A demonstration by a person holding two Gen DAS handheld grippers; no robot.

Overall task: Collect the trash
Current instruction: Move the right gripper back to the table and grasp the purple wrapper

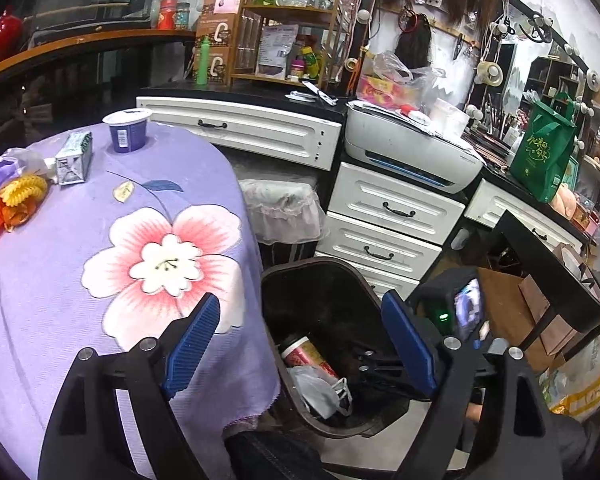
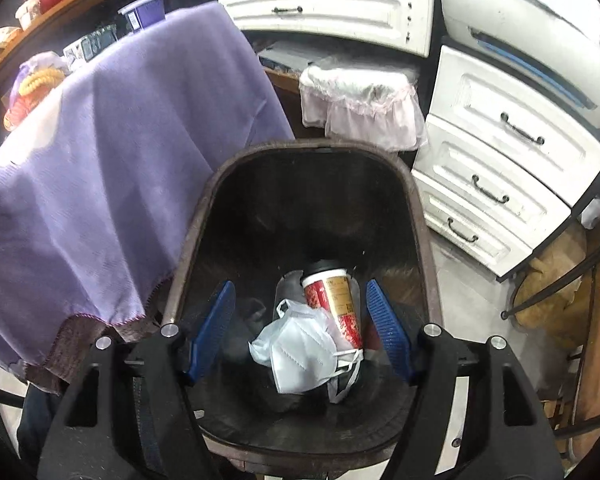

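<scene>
Trash lay at the bottom of a dark bin [image 2: 308,208] on the floor beside the bench: a red paper cup [image 2: 334,300] on its side with a white face mask [image 2: 300,356] against it. The right gripper [image 2: 300,328] hung over the bin's mouth, its blue pads spread wide and holding nothing. The left gripper [image 1: 300,344] was above the bench edge and the bin [image 1: 324,304], also spread wide and empty; between its pads the cup [image 1: 304,354] and mask [image 1: 316,392] showed below.

More items sat on the bench's purple flowered cloth [image 1: 60,280]: a purple yogurt cup [image 1: 127,130] at the far edge, a small carton [image 1: 74,158] near it, and a yellow and orange wrapper heap [image 1: 12,208] further left. Behind the bin stood white drawers [image 2: 496,168] and a printer [image 1: 412,152] on top.
</scene>
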